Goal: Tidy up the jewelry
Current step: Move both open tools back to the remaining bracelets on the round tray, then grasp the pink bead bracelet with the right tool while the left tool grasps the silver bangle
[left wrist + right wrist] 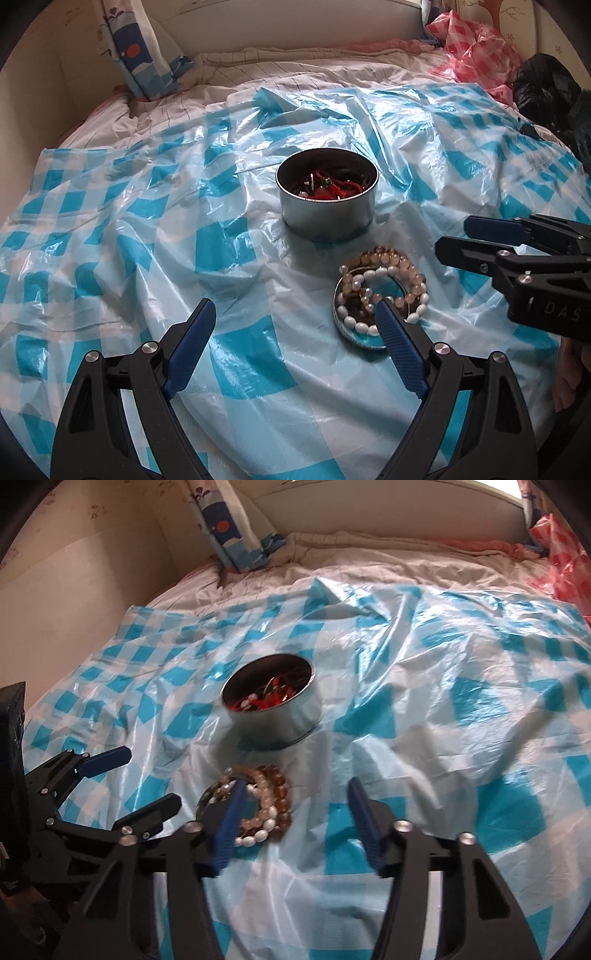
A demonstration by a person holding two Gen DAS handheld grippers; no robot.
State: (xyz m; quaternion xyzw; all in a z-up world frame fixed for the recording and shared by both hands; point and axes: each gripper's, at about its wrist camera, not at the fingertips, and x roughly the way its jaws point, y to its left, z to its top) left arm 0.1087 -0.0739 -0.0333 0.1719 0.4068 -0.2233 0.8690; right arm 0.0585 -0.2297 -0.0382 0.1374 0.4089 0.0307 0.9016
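Observation:
A round metal tin point(327, 215) holds red cords and small jewelry; it also shows in the right wrist view point(275, 716). In front of it a shallow round lid point(364, 341) carries white and amber bead bracelets point(384, 275), also seen in the right wrist view point(271, 797). My left gripper point(295, 314) is open and empty, just left of the lid, its right finger overlapping the lid's rim. My right gripper point(295, 788) is open and empty, its left finger in front of the bracelets. Each gripper shows in the other's view: the right one point(452, 238), the left one point(147, 775).
Everything lies on a wrinkled blue-and-white checked plastic sheet point(184, 240) spread over a bed. A patterned pillow point(144, 48) stands at the back left. A pink checked plastic bag point(476, 48) and a black bag point(546, 88) lie at the back right.

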